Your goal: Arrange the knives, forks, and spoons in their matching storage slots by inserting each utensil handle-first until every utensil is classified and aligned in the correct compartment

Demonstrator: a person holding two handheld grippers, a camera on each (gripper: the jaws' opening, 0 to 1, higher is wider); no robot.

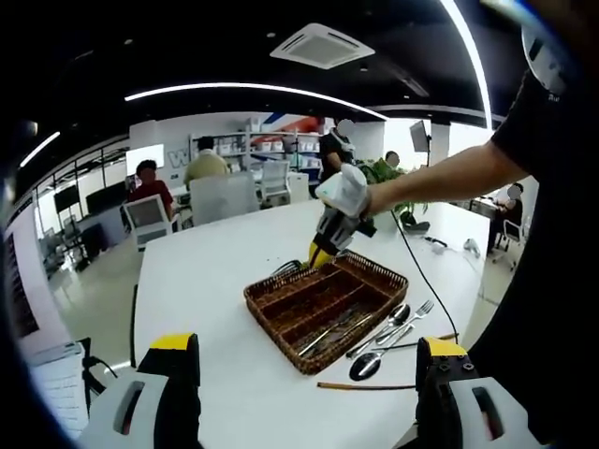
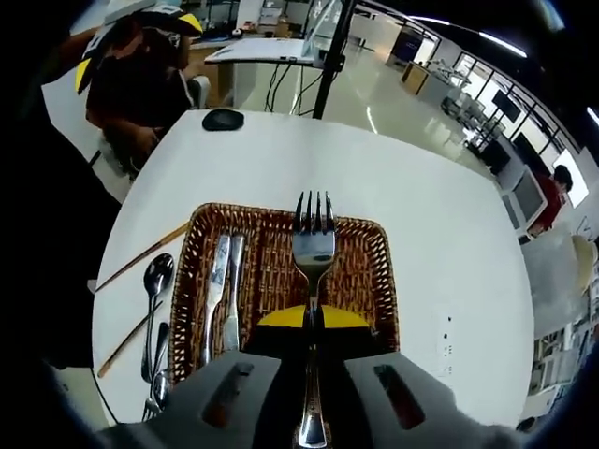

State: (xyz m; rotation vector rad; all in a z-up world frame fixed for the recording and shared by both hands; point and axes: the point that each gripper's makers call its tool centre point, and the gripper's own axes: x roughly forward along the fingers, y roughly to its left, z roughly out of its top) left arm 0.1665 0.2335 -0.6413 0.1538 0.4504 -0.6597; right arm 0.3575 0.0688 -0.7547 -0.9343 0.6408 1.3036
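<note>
Above the wicker tray (image 2: 365,271) on the white table (image 2: 449,234), the right gripper (image 2: 312,323) has its jaws pinched on a fork (image 2: 314,245), tines pointing away, apparently lined up over a middle slot so it can go in handle-first. The fork is plain polished steel with four tines. Two knives (image 2: 223,290) already lie in the left compartment, while spoons (image 2: 154,299) wait outside beside the tray. The left gripper (image 1: 304,374) hangs back, jaws spread wide and empty
</note>
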